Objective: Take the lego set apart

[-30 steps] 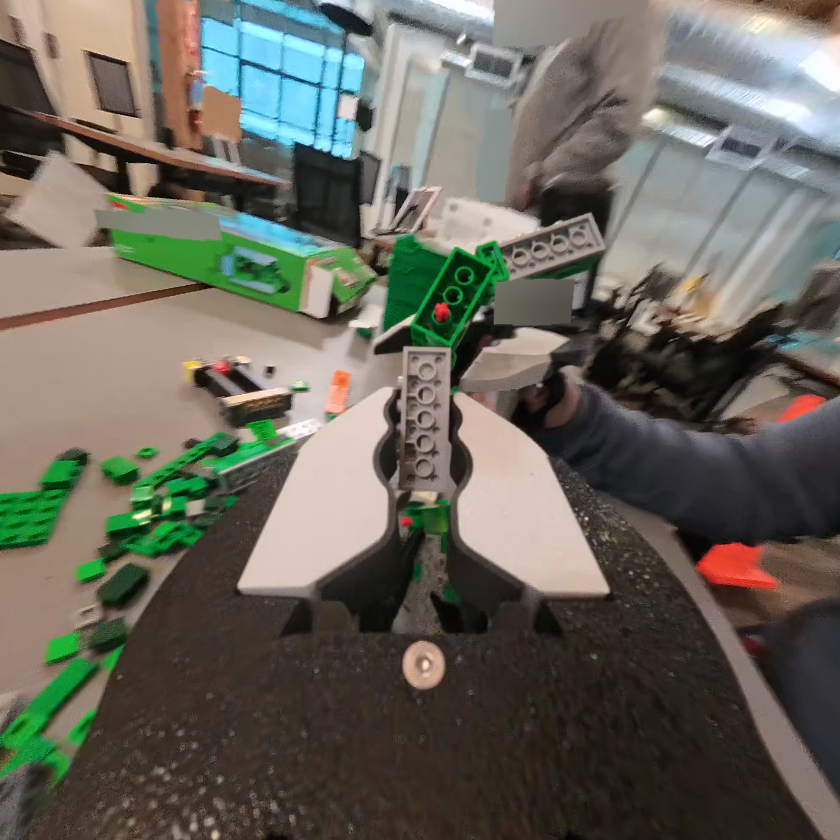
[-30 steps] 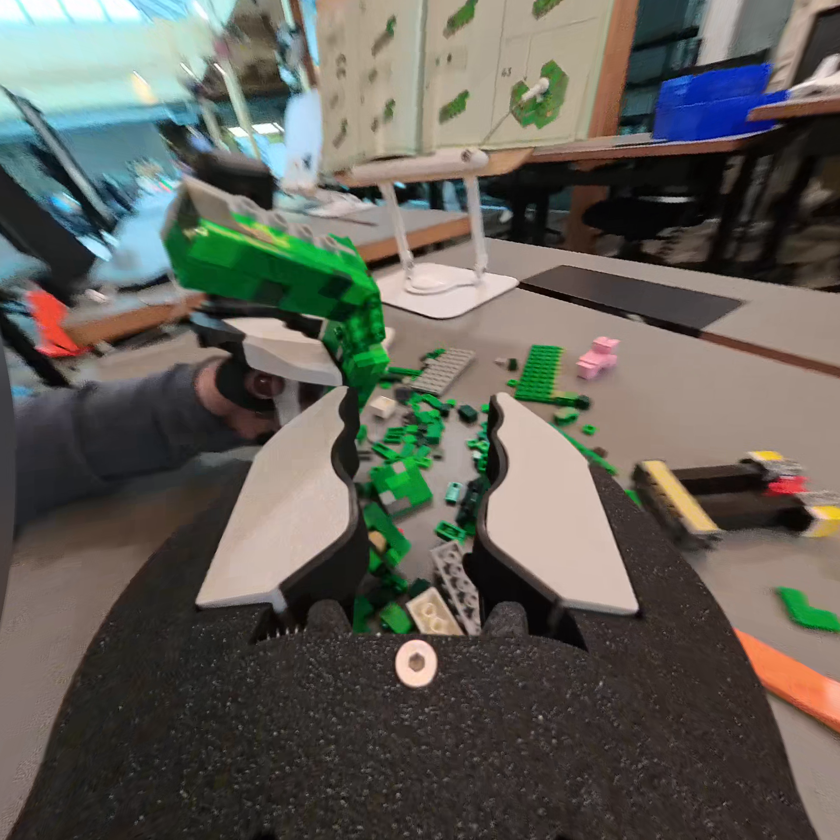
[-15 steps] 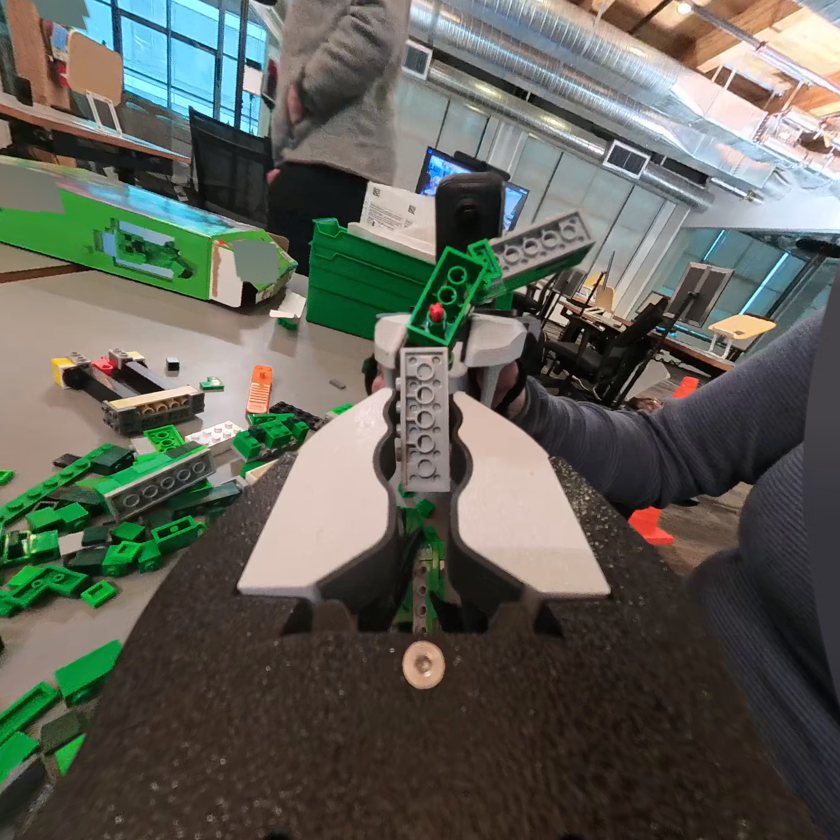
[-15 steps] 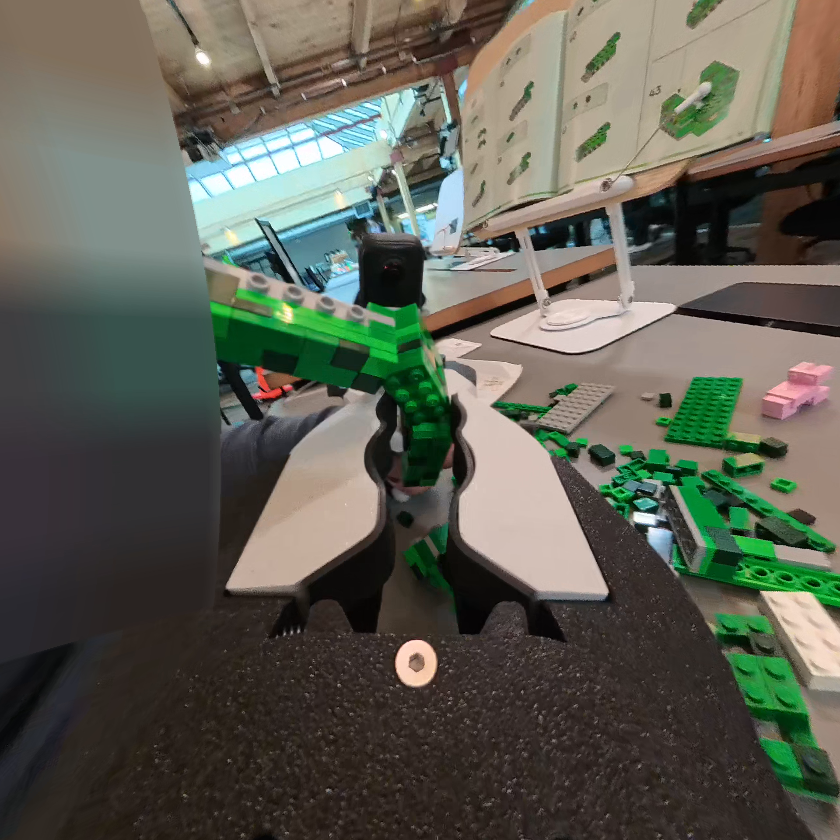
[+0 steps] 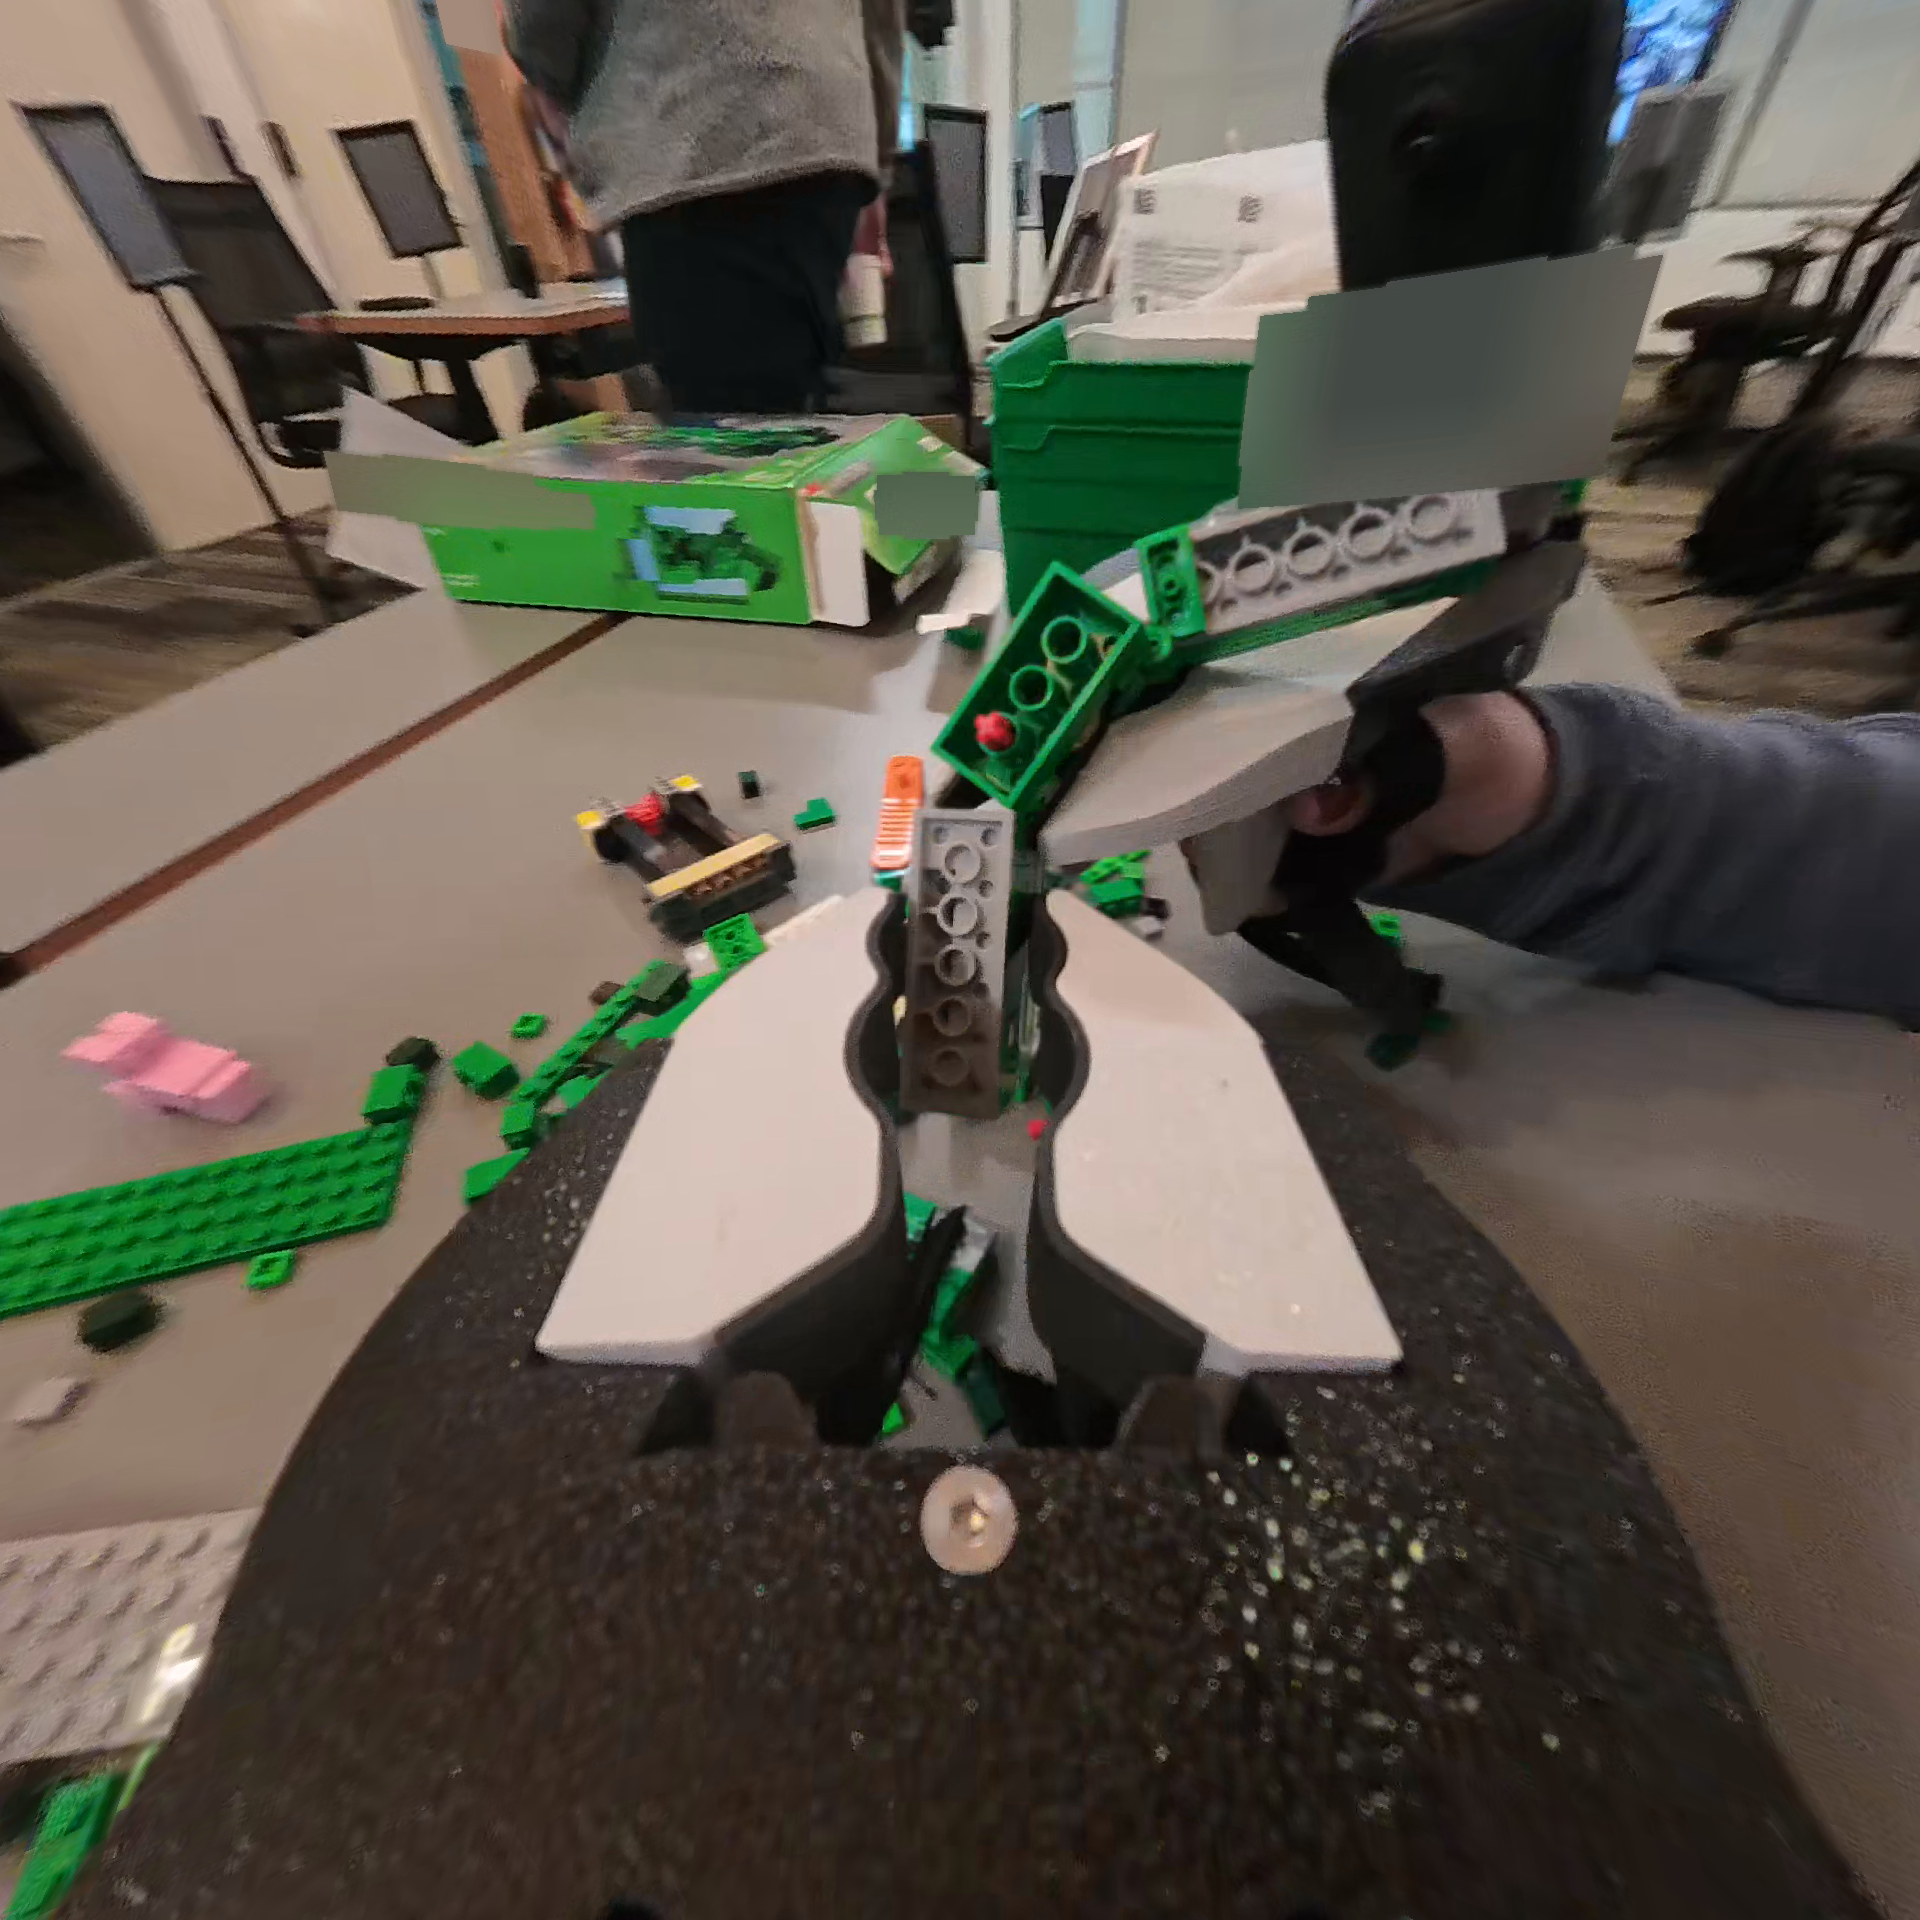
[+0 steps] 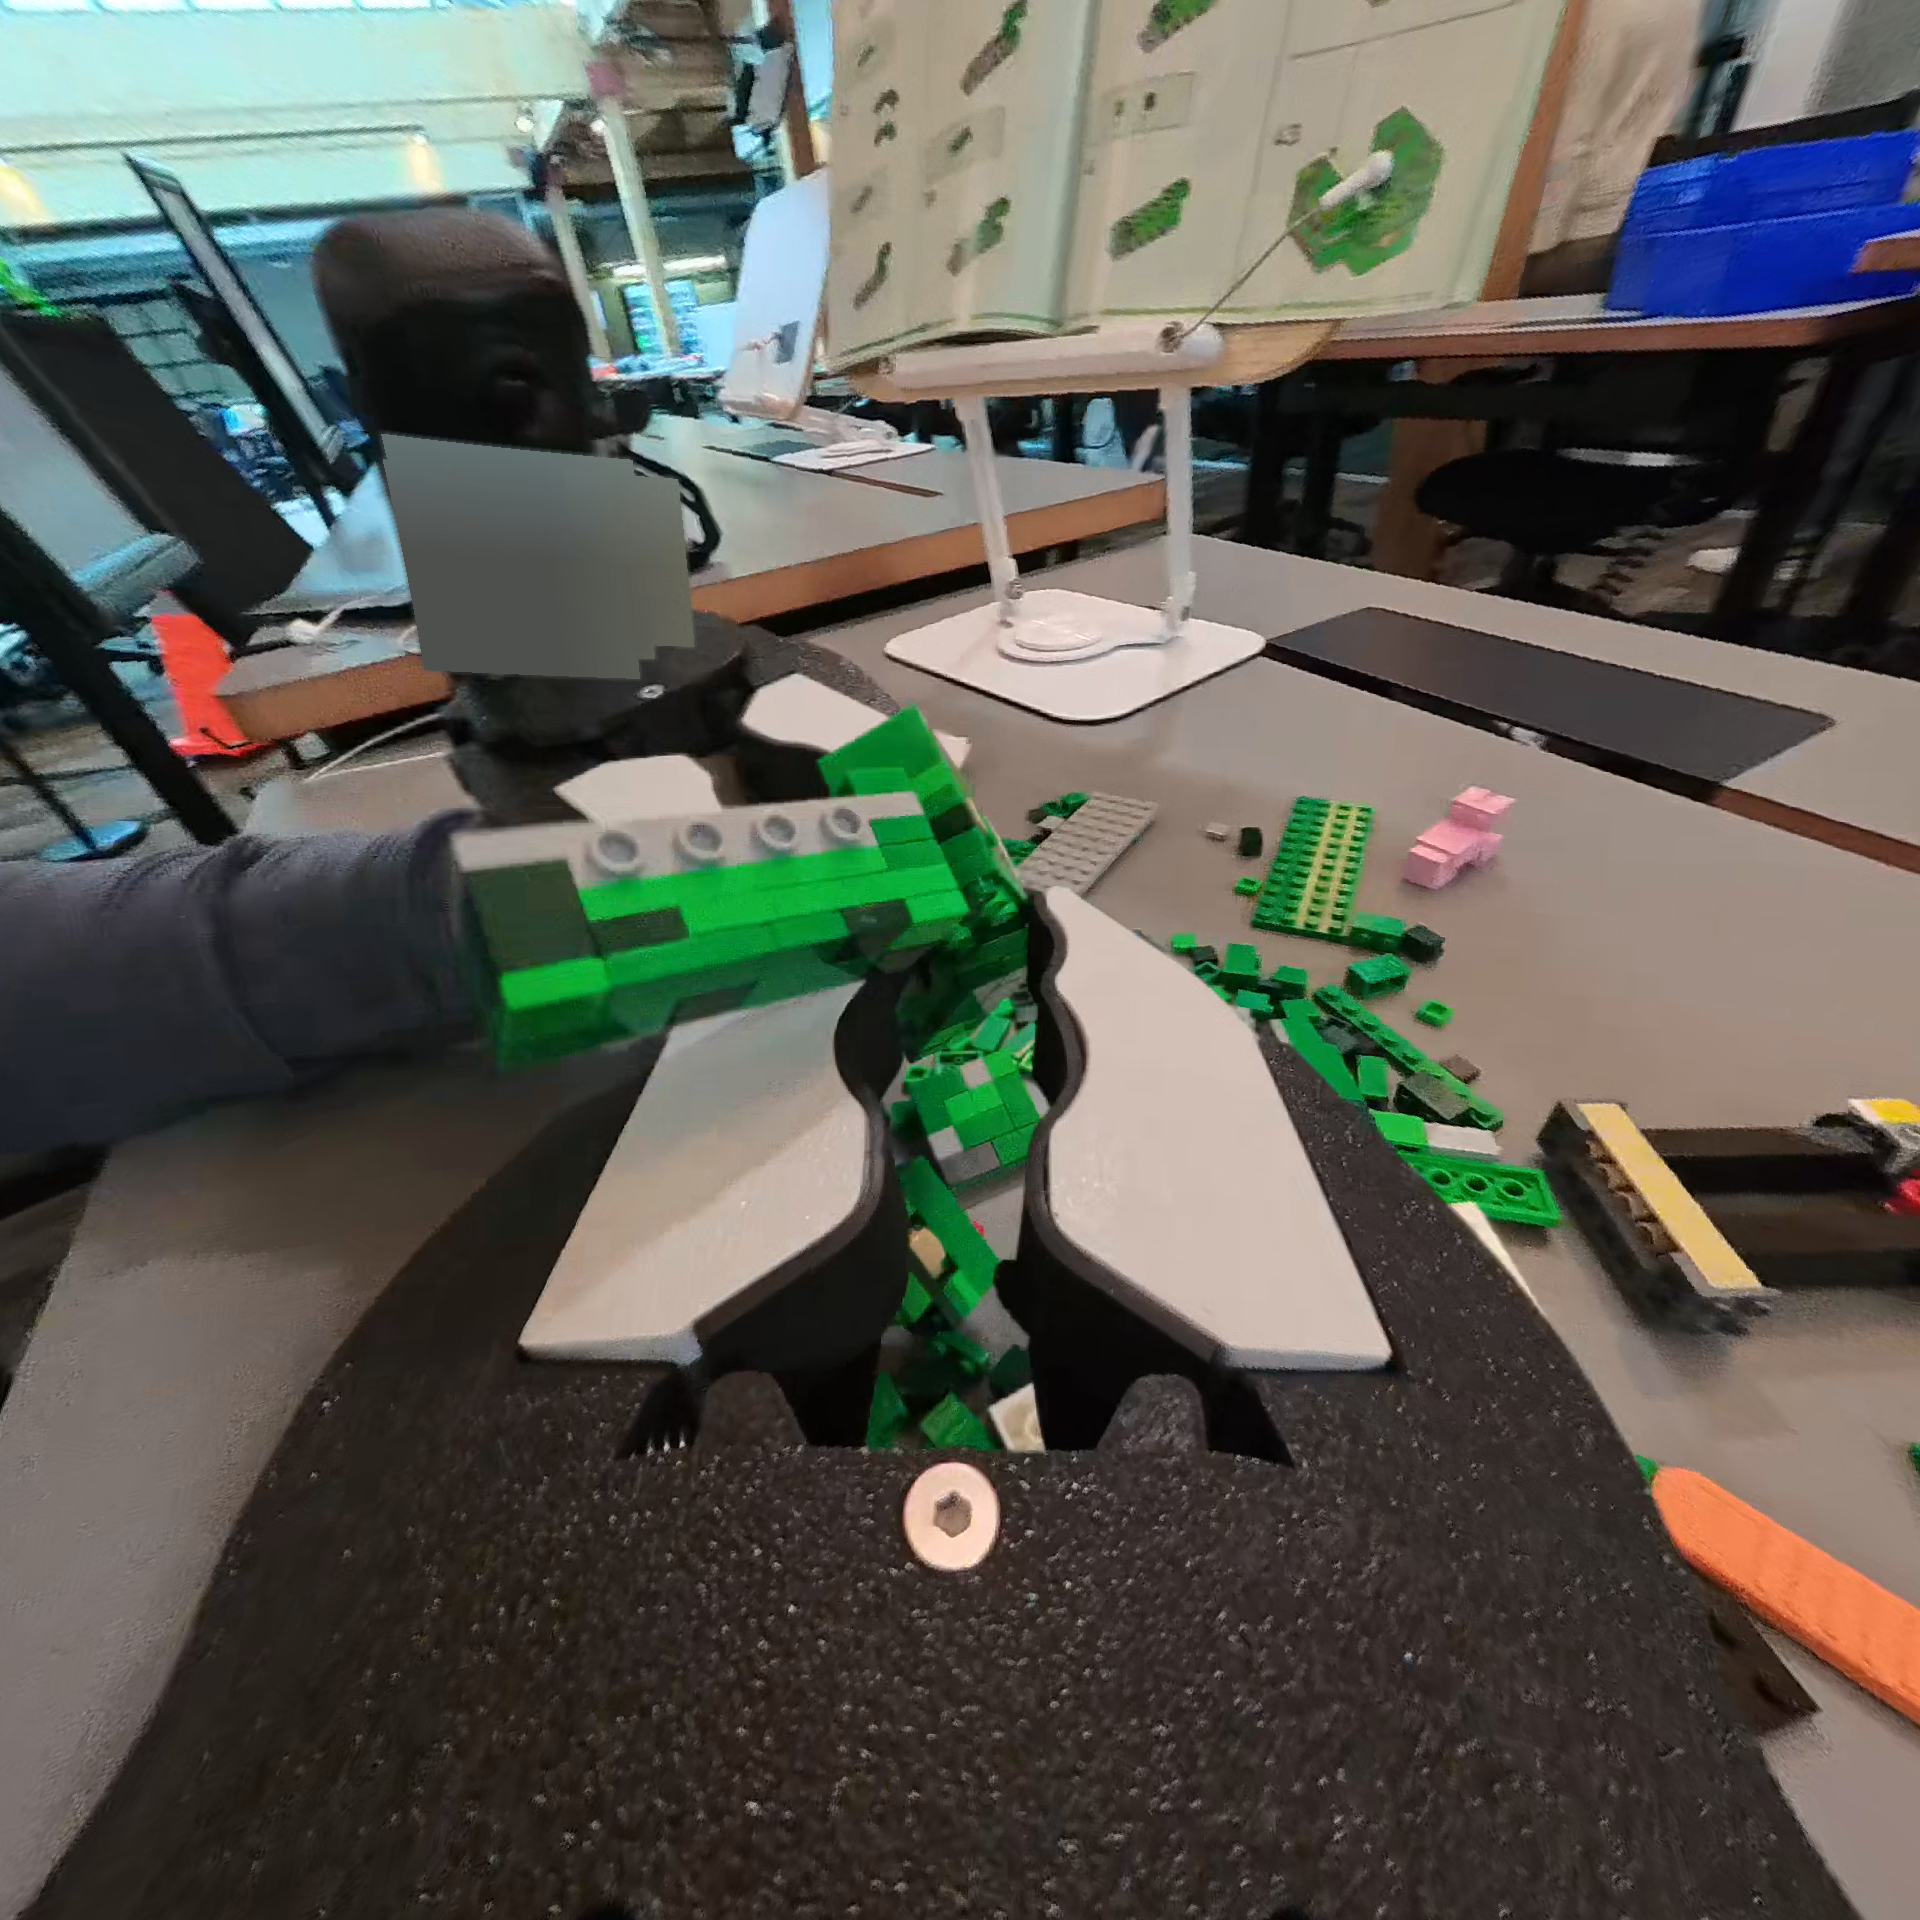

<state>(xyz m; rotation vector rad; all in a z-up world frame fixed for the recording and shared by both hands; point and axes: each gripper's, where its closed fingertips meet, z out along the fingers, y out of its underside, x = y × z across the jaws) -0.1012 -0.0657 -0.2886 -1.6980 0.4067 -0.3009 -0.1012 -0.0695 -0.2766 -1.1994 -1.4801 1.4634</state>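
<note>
The left gripper (image 5: 961, 997) is pinching a grey plate (image 5: 954, 997) between its fingers, edge-on, underside tubes facing the camera. The plate's long axis is running along the fingers, pointing away toward the far side of the worktop (image 5: 436, 831). Holding it by the long edges is probably keeping it from twisting.

The right gripper (image 6: 961, 966) is pressing its fingers onto the near end of a green block (image 6: 727, 935), the remaining built piece, raised above the worktop. Its long axis is lying roughly level and crosswise, the free end sticking out to the left in the right wrist view, grey studs on top facing up. The two pieces are sitting close together but apart, so the plate looks already freed.

Loose bricks (image 6: 1351, 1039) are lying scattered on the worktop beneath, a likely spot for dropping the plate.
</note>
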